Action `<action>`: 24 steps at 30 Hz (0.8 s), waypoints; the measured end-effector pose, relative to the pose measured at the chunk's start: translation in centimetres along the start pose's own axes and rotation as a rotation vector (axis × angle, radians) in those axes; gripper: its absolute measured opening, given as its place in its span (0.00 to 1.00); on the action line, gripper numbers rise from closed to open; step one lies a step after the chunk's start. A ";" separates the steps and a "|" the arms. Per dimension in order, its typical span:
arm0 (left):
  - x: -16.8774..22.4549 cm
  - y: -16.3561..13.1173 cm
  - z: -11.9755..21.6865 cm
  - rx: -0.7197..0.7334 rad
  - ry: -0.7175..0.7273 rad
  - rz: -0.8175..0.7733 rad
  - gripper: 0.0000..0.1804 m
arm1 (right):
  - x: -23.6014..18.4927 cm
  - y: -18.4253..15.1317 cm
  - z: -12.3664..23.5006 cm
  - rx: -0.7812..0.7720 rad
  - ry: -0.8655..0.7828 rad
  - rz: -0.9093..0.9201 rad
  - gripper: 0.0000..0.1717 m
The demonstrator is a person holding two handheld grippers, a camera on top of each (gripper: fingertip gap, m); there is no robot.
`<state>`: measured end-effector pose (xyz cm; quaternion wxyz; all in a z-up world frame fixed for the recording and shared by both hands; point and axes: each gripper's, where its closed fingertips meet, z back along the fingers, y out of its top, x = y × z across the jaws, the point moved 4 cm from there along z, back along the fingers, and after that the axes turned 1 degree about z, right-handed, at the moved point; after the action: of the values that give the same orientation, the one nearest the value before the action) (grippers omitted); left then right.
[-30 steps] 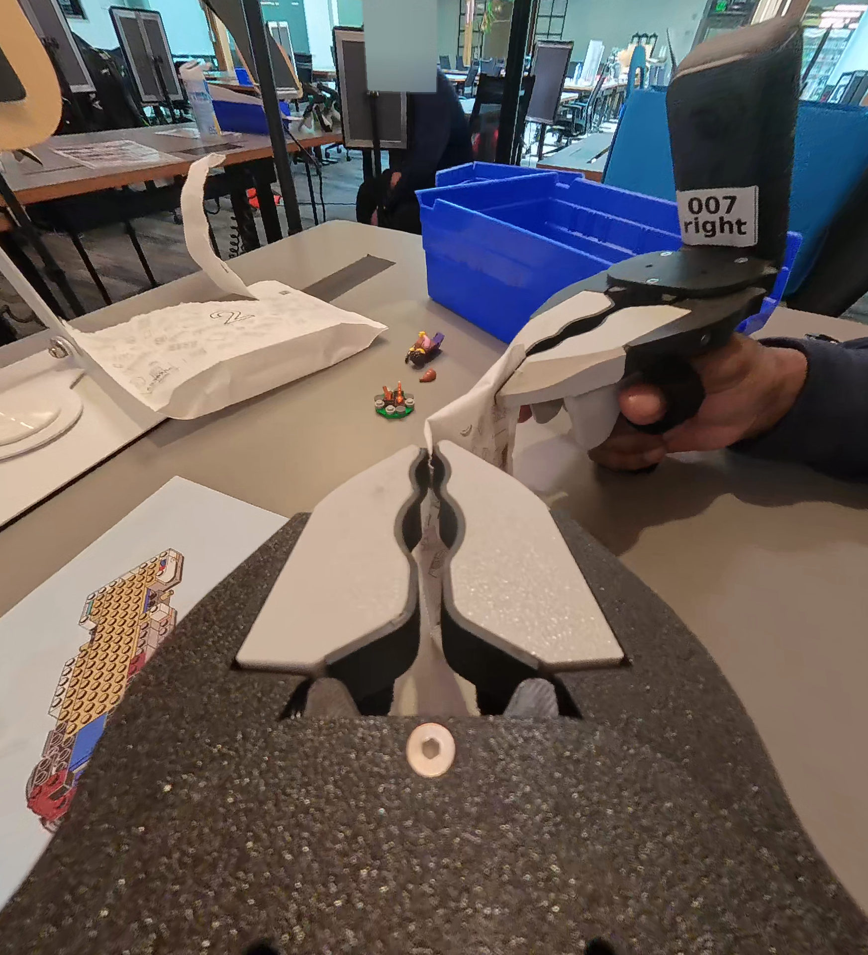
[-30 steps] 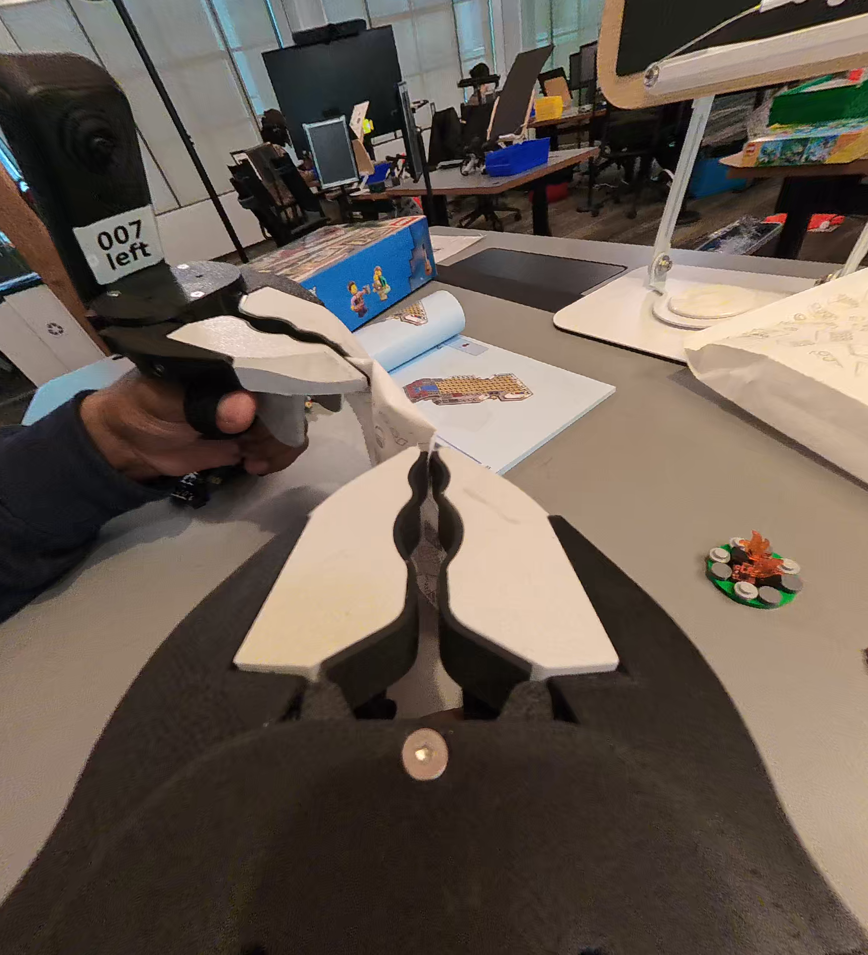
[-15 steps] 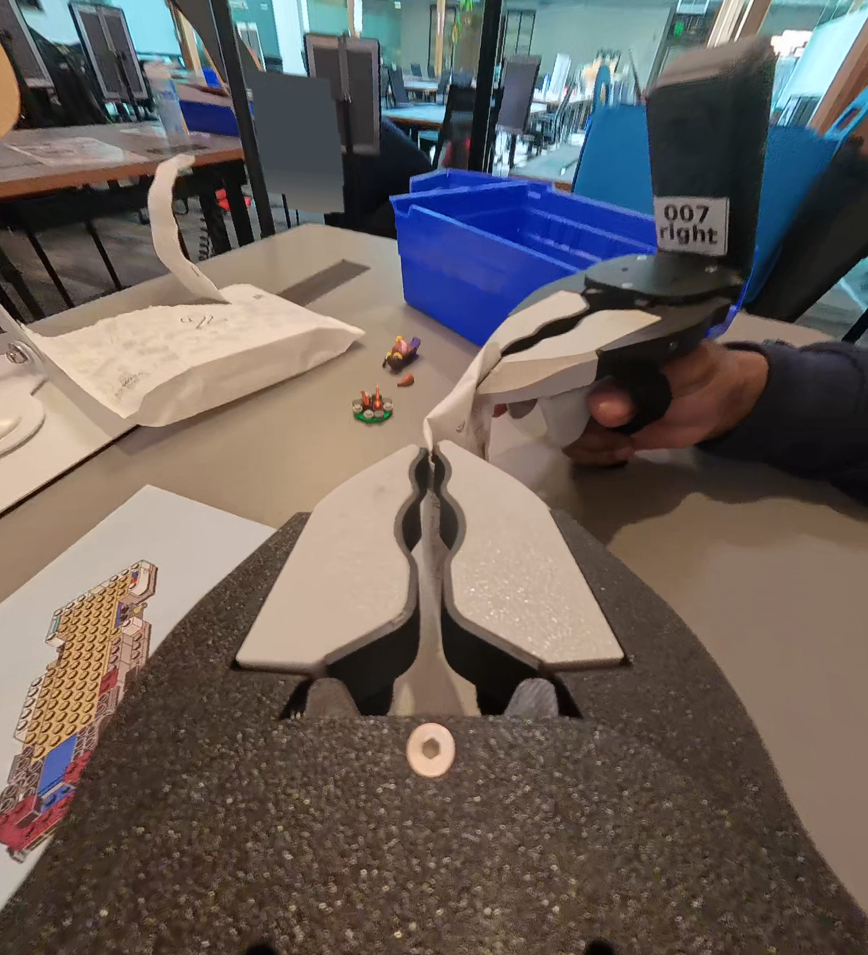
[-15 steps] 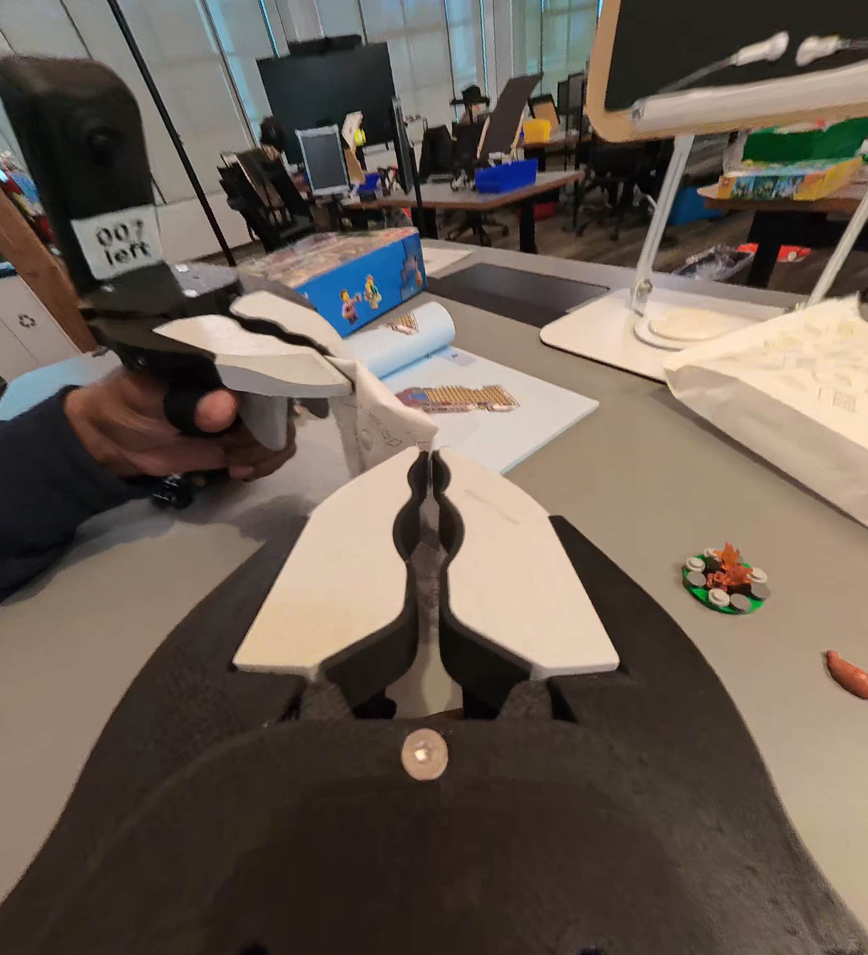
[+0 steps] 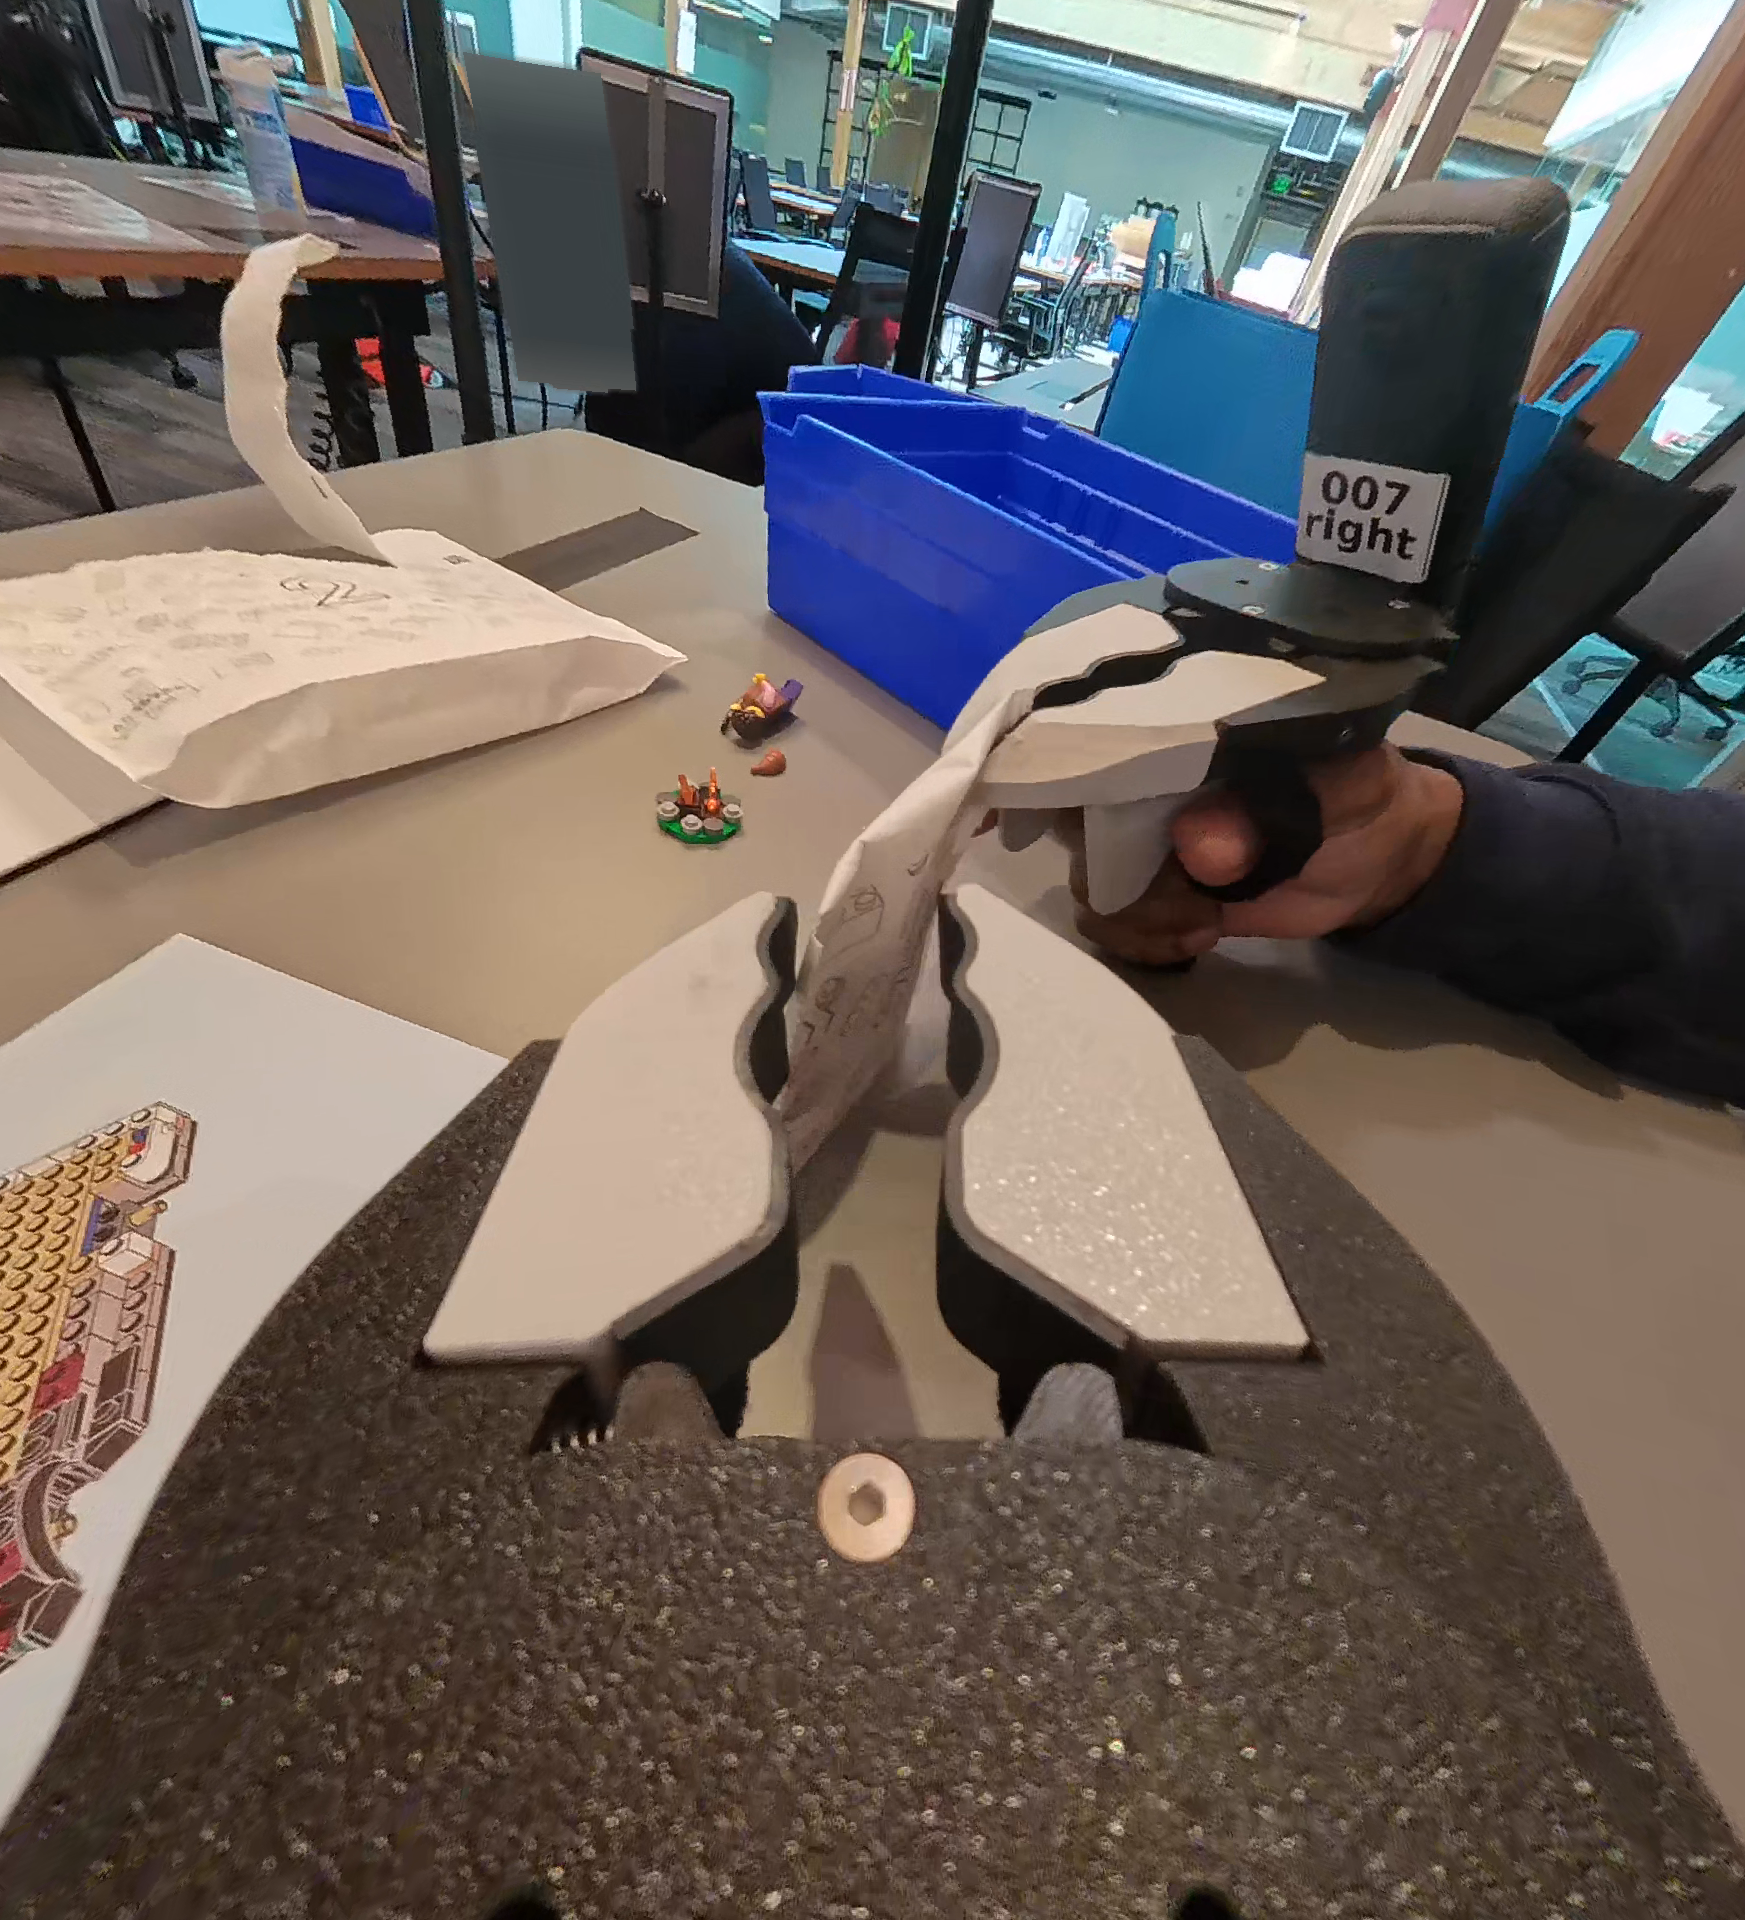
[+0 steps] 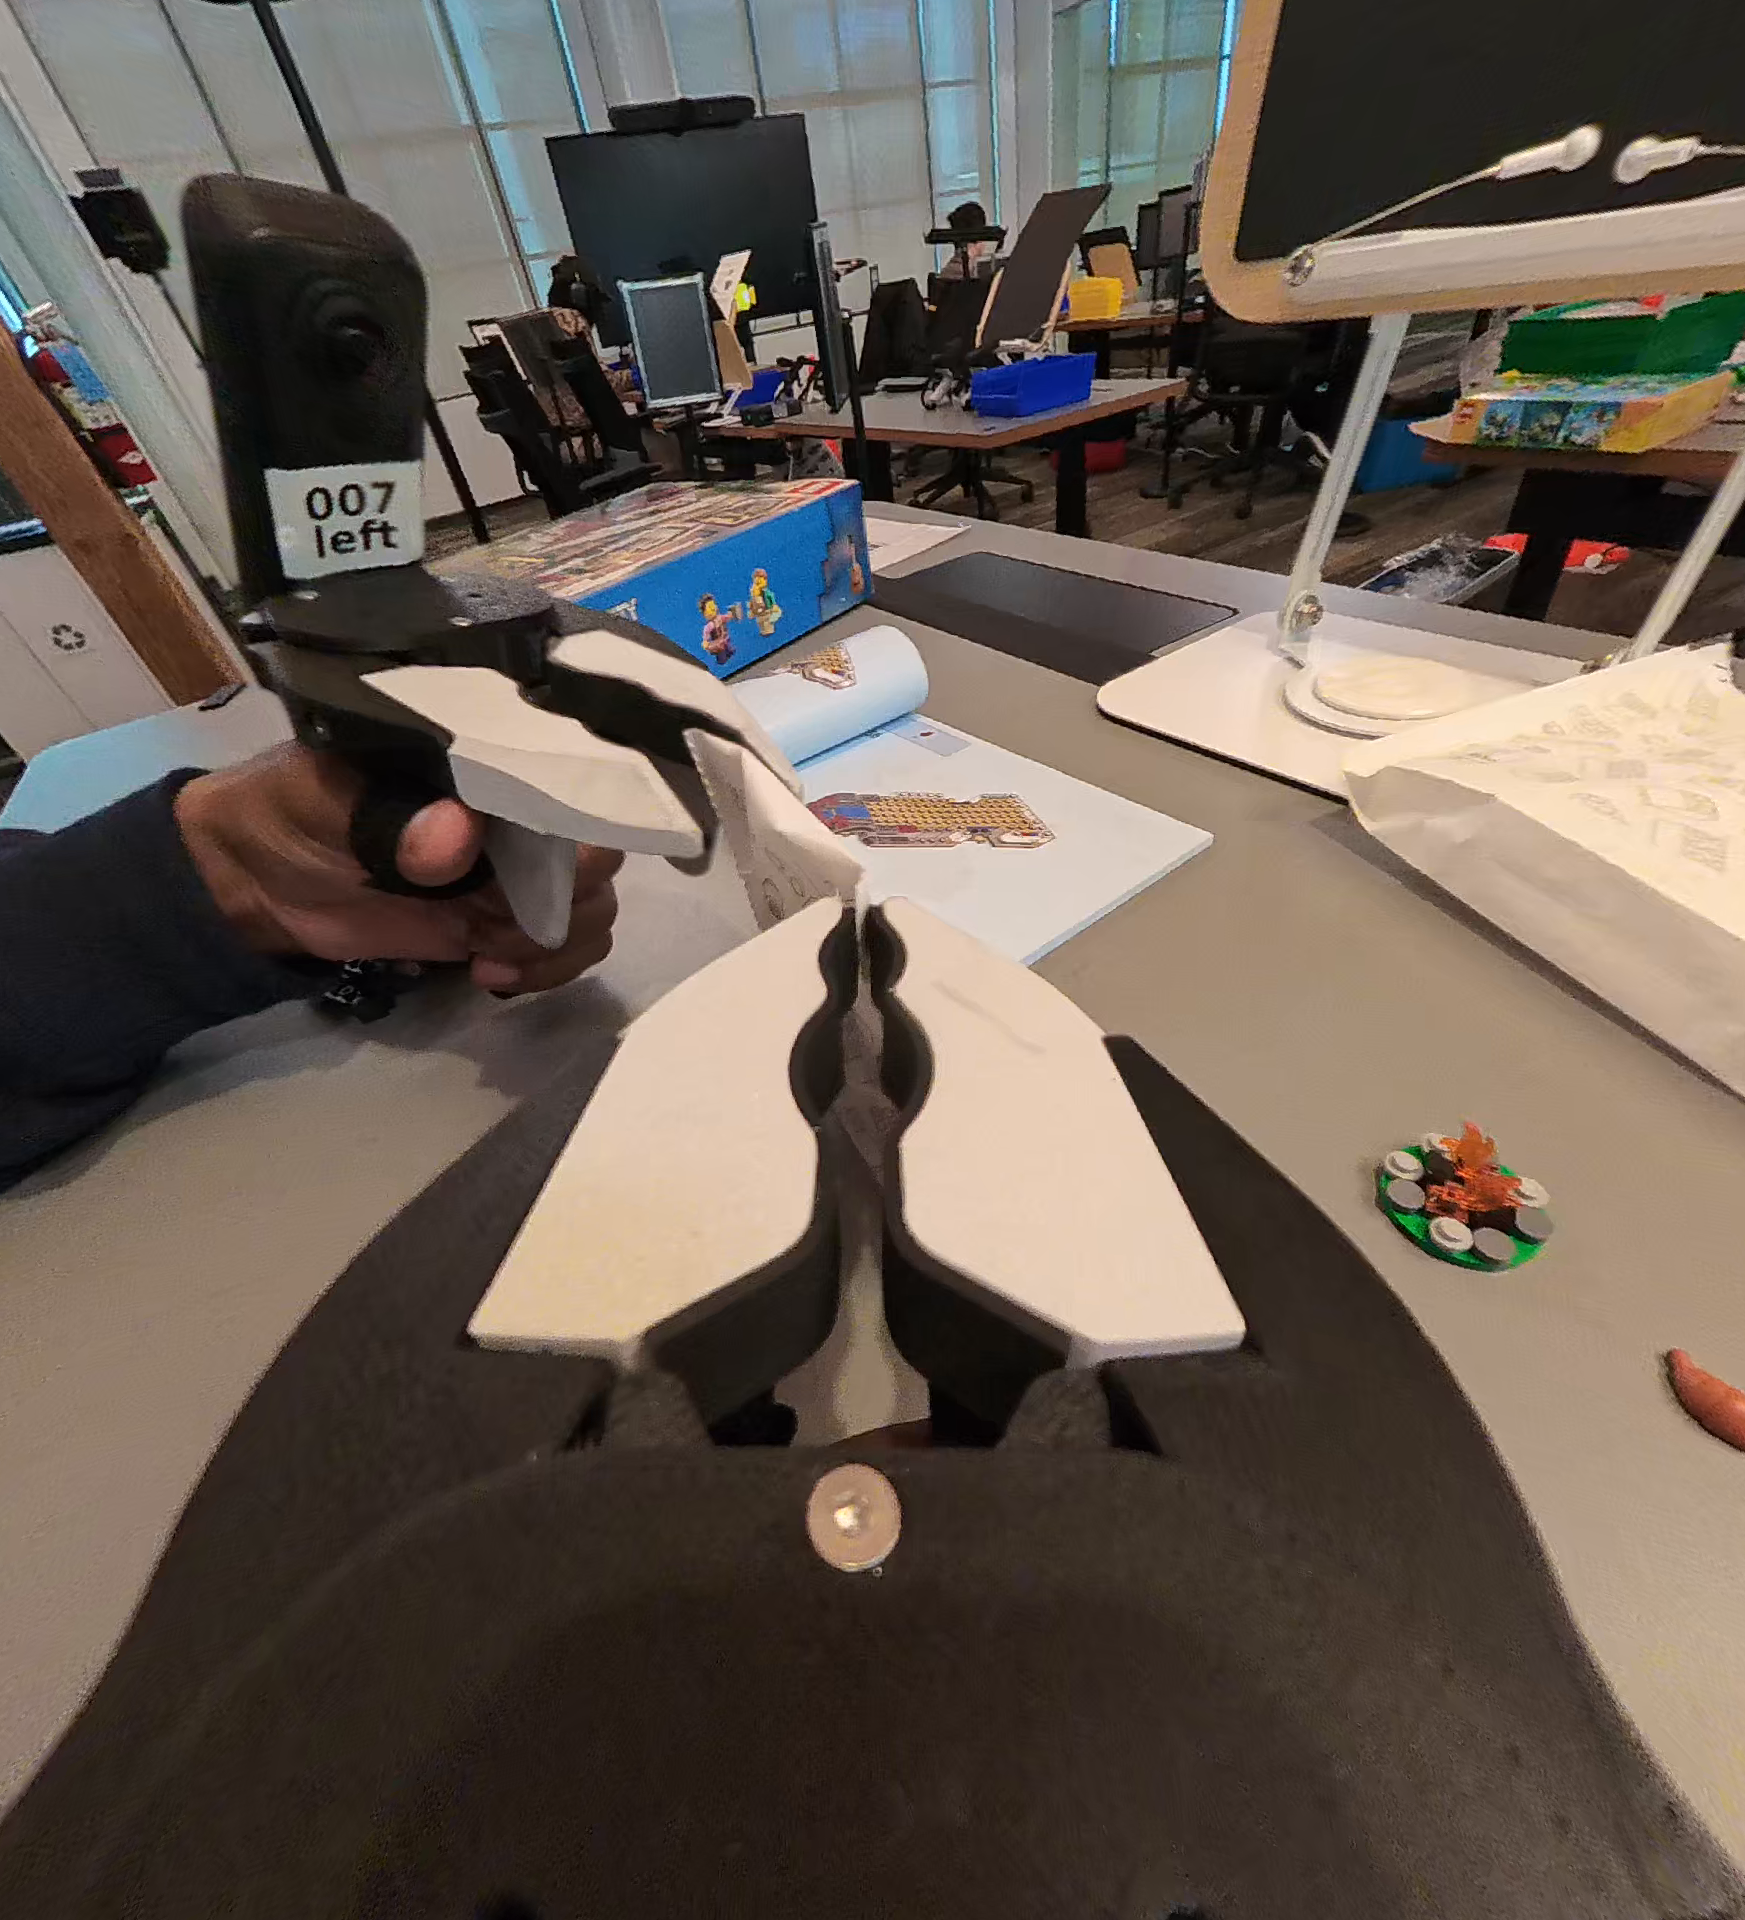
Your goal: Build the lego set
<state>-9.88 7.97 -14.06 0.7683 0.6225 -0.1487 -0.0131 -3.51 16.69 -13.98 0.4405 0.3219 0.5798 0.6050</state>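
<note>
Paper bag (image 5: 873, 997), small and white, hangs between the 2 grippers. Right gripper (image 6: 860, 914) is clamped on one corner of it; left gripper (image 5: 866, 914) stands part open, bag loose between its fingers (image 5: 681, 1049), gap visible on the right side, so it carries nothing. Risk, as I judge it: all the weight is on 1 thin pinch, so a jerk could tear the paper or slip it out, and the bag would drop onto the grey table (image 5: 452, 894). Left fingers reclosing off-centre could crumple it. Room: bare table right of the left gripper. Ahead of it, near, sit a green campfire piece (image 5: 700, 812) and small brown bits; beyond, the blue bin (image 5: 878, 582). Instruction booklet (image 5: 224, 1091) lies just left, big white bag (image 5: 255, 655) further ahead-left.
</note>
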 end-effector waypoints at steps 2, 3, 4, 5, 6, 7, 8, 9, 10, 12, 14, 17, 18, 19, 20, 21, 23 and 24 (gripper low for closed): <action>0.0 -0.1 -0.1 -0.007 0.008 -0.011 0.10 | -0.3 -0.2 -0.1 -0.012 0.024 0.002 0.01; 0.0 -0.2 -0.1 -0.014 0.007 -0.021 0.09 | -0.3 -0.3 -0.2 -0.018 0.028 -0.002 0.01; 0.1 -0.3 -0.1 -0.022 0.002 -0.027 0.08 | -0.2 -0.3 -0.2 -0.022 0.027 -0.012 0.02; 0.3 -0.3 -0.1 -0.034 -0.006 -0.036 0.05 | -0.1 -0.4 -0.3 -0.025 0.032 -0.028 0.06; 0.3 -0.4 -0.2 -0.040 -0.007 -0.047 0.03 | -0.1 -0.5 -0.4 -0.032 0.048 -0.051 0.11; 0.4 -0.5 -0.2 -0.045 -0.010 -0.058 0.03 | -0.2 -0.6 -0.5 -0.045 0.070 -0.080 0.17; 0.5 -0.5 -0.2 -0.050 -0.019 -0.067 0.02 | -0.4 -0.8 -0.7 -0.059 0.089 -0.109 0.24; 0.6 -0.5 -0.2 -0.053 -0.029 -0.070 0.01 | -0.5 -1.0 -0.9 -0.074 0.105 -0.132 0.31; 0.8 -0.5 -0.2 -0.054 -0.044 -0.070 0.01 | -0.8 -1.1 -1.0 -0.087 0.120 -0.144 0.31; 1.1 -0.6 -0.2 -0.057 -0.077 -0.062 0.00 | -1.0 -1.2 -1.0 -0.090 0.122 -0.131 0.25; 1.2 -0.7 -0.3 -0.061 -0.089 -0.048 0.01 | -1.1 -1.1 -0.9 -0.084 0.115 -0.108 0.12; 1.0 -0.9 -0.5 -0.061 -0.089 0.005 0.11 | -1.0 -1.1 -0.8 -0.087 0.128 -0.119 0.07; 0.9 -1.0 -0.5 -0.065 -0.090 0.023 0.15 | -1.1 -1.1 -0.8 -0.085 0.137 -0.121 0.05; 0.8 -1.1 -0.6 -0.074 -0.091 0.034 0.16 | -1.1 -1.0 -0.8 -0.082 0.143 -0.119 0.04; 0.8 -1.3 -0.7 -0.082 -0.090 0.034 0.16 | -1.2 -1.0 -0.7 -0.080 0.146 -0.115 0.03; 0.8 -1.3 -0.7 -0.086 -0.087 0.025 0.13 | -1.3 -1.0 -0.7 -0.080 0.152 -0.110 0.03; 0.9 -1.2 -0.6 -0.080 -0.083 -0.011 0.05 | -1.4 -0.9 -0.7 -0.077 0.167 -0.104 0.03; 1.0 -1.1 -0.6 -0.077 -0.082 -0.029 0.03 | -1.4 -1.0 -0.7 -0.077 0.162 -0.106 0.04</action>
<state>-8.61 8.05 -15.05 0.7846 0.5935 -0.1705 -0.0553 -3.42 15.09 -14.83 0.4360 0.2236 0.6059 0.6267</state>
